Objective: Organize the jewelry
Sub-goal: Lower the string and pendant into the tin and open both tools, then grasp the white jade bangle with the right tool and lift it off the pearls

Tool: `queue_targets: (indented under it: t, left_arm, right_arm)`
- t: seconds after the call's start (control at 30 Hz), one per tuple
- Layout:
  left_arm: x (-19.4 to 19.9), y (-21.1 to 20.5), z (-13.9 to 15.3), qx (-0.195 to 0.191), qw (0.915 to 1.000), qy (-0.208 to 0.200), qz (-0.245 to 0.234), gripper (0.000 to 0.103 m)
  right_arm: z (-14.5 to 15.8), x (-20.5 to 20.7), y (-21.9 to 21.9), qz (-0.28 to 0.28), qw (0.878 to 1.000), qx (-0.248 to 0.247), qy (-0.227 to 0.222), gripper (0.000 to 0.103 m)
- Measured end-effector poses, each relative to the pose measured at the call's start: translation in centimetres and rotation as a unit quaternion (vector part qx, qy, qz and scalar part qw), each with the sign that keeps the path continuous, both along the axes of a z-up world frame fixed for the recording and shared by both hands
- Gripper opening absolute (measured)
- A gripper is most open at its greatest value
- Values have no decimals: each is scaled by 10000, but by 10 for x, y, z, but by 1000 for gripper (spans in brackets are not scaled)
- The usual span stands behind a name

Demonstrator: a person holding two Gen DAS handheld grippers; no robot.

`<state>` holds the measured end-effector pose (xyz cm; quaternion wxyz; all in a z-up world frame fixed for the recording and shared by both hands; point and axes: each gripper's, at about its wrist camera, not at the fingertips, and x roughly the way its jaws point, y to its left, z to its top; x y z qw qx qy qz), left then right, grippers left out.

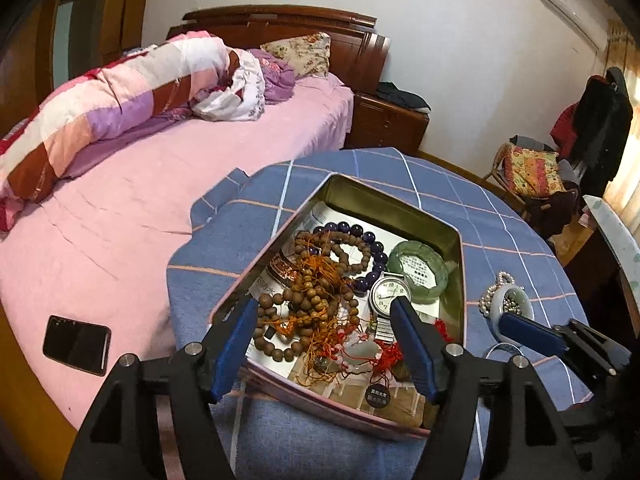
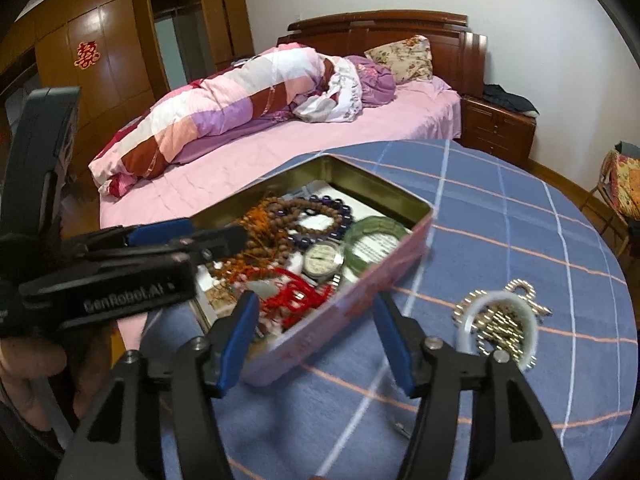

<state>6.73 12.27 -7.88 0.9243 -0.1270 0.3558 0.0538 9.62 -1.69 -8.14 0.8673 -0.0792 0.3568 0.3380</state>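
Observation:
A pink metal tin point(image 1: 400, 208) point(image 2: 360, 292) stands on the blue checked cloth. It holds brown bead strings point(image 1: 312, 292), dark purple beads point(image 1: 360, 232), a green jade bangle point(image 1: 420, 268) point(image 2: 372, 240), a wristwatch point(image 1: 390, 294) point(image 2: 322, 260) and red cords point(image 2: 296, 296). A white bangle with a pearl strand point(image 1: 508, 304) point(image 2: 500, 324) lies on the cloth to the right of the tin. My left gripper point(image 1: 326, 308) is open over the tin's near end. My right gripper point(image 2: 314, 308) is open at the tin's near side wall, left of the white bangle.
The round table with the blue checked cloth point(image 1: 500, 216) point(image 2: 520, 216) stands against a pink bed point(image 1: 120, 208). A black phone point(image 1: 76, 344) lies on the bed. A chair with clothes point(image 1: 536, 176) is at the right.

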Motion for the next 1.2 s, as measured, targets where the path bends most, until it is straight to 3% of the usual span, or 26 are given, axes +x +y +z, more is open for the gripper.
queue_targets:
  t: [0.23,0.5,0.77,0.93,1.03,1.1,1.2]
  left_arm:
    - [-5,-21,10,291,9994,-120,-133,69]
    - [-4,-58,9,549,9971,-66,-518,69]
    - [0,-101,4,903,9917,21,-911,69]
    - [9,-117,-2,1040,9892,71,-1034,69]
    - [14,-121,-5,1059,9886,114,-1061,69]
    - [15,-125,-7,1060,9882,115,-1096,69]
    - [14,-129,-8,1076,9872,112,-1170,69]
  right_arm:
    - [-4,4,-63,-603,9982,-2,-32,63]
    - [-23,22,-137,-1549,9876,-60,262,65]
    - [-23,36,-134,-1655,9856,-125,317,65]
    - [-26,51,-125,-1673,9851,-195,344,53]
    - [-31,63,-125,-1703,9838,-133,546,40]
    - [-35,69,-125,-1641,9837,-29,738,16]
    - [-32,64,-127,-1627,9843,-8,680,14]
